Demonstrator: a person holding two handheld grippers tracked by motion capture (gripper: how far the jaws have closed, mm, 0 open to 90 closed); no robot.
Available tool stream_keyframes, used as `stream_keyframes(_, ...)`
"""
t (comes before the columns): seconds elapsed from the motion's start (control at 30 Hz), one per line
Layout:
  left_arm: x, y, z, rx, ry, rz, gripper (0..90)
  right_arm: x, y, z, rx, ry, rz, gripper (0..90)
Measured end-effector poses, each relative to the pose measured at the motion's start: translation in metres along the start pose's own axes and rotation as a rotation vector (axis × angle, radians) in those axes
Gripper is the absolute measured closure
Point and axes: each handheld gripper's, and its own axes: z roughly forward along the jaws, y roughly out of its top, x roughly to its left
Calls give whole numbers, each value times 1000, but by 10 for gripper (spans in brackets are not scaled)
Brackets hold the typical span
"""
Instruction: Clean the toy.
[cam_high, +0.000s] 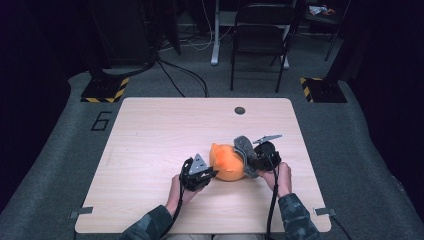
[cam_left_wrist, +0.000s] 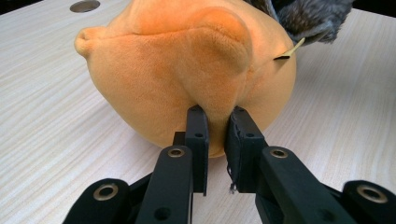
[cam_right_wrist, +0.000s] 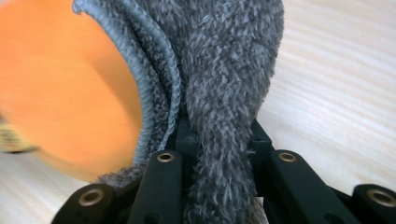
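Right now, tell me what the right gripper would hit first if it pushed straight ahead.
The right gripper is shut on the grey cloth, so that would go with it. Straight beyond the cloth sits the orange plush, probably first in line; how close is unclear.

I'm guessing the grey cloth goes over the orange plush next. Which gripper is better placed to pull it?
Right, probably. The right gripper is already shut on the grey cloth, which lies against the orange plush. The left gripper is pinching a fold of the plush, so it can hold it steady.
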Motion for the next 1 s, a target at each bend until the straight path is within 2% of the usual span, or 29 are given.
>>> stream_keyframes(0.07, 0, 0, 0, -1, 1, 0, 797, -6, -3, 4, 19, -12, 23, 740)
stream_keyframes(0.13, 0, 0, 0, -1, 1, -1, 797, -10, -7, 10, 49, -40, 22, 740)
stream_keyframes(0.23, 1, 0, 0, 0, 4, 5, 797, -16, -13, 20, 97, -59, 45, 739)
stream_keyframes(0.3, 1, 0, 0, -5, 4, -2, 797, -19, -14, 23, 117, -62, 42, 740)
stream_keyframes(0.4, 2, 0, 0, -7, -2, -5, 797, -19, -12, 20, 105, -73, 46, 740)
stream_keyframes(0.53, 3, -1, 0, -9, -1, -9, 797, -16, -5, 7, 55, -78, 34, 740)
stream_keyframes(0.73, 3, -1, 0, -10, 0, -11, 797, 3, 11, -22, -71, -51, -14, 740)
stream_keyframes(0.9, 2, -1, 0, -13, 2, -4, 797, 33, 22, -37, -132, 6, -74, 740)
stream_keyframes(1.0, 1, 0, 0, -16, -1, -4, 797, 54, 25, -36, -154, 49, -138, 740)
